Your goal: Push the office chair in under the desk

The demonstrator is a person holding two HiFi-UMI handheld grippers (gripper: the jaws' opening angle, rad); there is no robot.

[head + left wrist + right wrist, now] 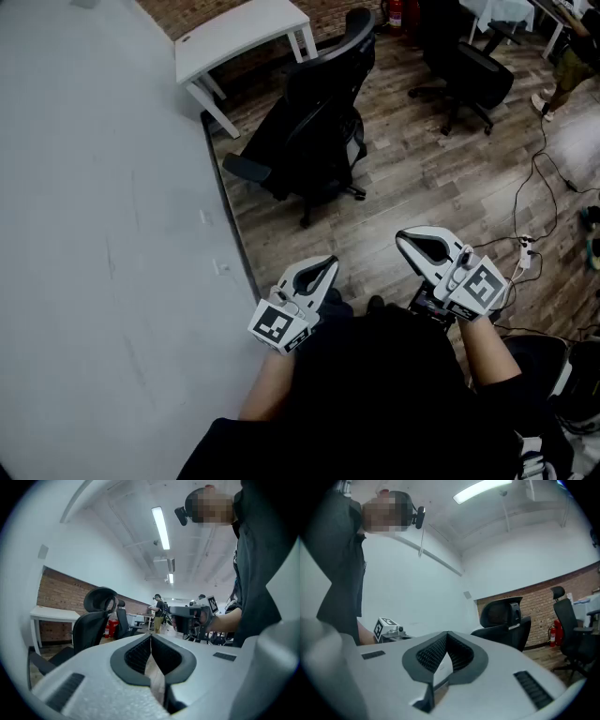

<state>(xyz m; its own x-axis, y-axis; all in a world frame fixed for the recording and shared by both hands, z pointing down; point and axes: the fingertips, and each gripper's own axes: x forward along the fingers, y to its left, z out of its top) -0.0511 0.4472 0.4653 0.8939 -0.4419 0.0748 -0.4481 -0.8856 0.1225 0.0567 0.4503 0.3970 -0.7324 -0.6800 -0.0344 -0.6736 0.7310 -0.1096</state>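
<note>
A black office chair [314, 122] stands on the wood floor, pulled out from the white desk [239, 36] at the top, its backrest toward me. It also shows as the chair [96, 620] left in the left gripper view and the chair [506, 620] right in the right gripper view. My left gripper [330, 265] and right gripper [403, 238] are held near my body, well short of the chair. Both are shut with nothing between the jaws; the left gripper [151, 637] and right gripper [447, 634] show touching tips.
A grey wall [103, 244] runs along the left. A second black chair [469, 75] stands at the upper right, and a person's legs [567, 66] show at the far right. Black cables [544, 187] trail over the floor on the right.
</note>
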